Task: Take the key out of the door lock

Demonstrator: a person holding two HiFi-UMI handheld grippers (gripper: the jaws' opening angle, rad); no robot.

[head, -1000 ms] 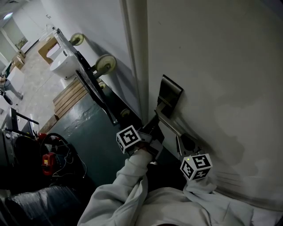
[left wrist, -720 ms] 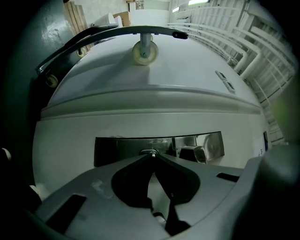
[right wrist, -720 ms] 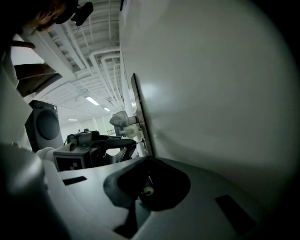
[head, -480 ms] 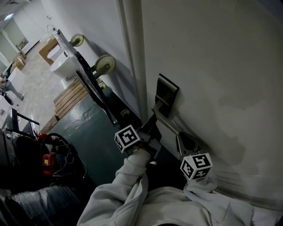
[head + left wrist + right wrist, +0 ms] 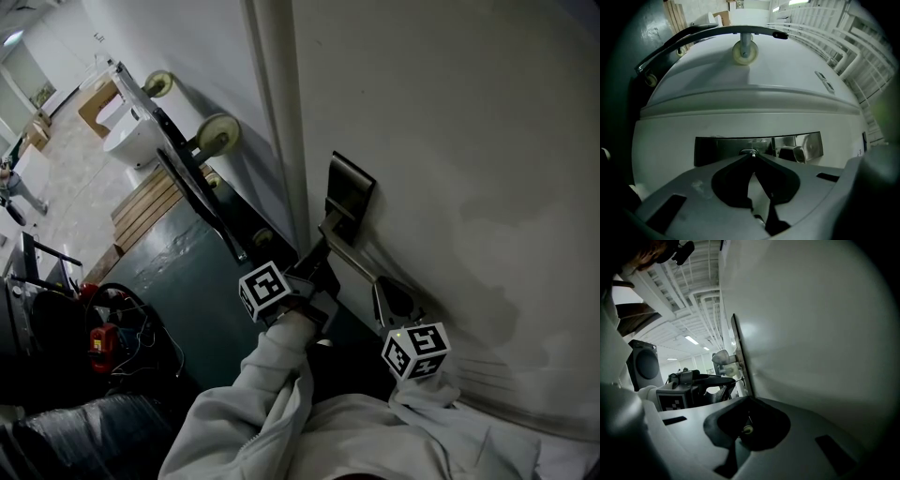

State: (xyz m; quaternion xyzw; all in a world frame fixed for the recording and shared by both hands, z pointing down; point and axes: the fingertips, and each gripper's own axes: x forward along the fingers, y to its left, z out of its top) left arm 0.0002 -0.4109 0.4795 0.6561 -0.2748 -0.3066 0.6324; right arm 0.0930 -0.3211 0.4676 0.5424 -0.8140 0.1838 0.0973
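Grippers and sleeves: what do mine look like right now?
The left gripper and right gripper have matt grey tongs around a dark hollow. The left cube and right cube are white with black square markers. The left sleeve and right sleeve are light grey sweatshirt fabric.

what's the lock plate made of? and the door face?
Rectangular lock plate: polished metal, likely stainless steel; it mirrors its surroundings. Flat white door face: smooth matte painted finish, soft shadows, no glare; core material can't be told.
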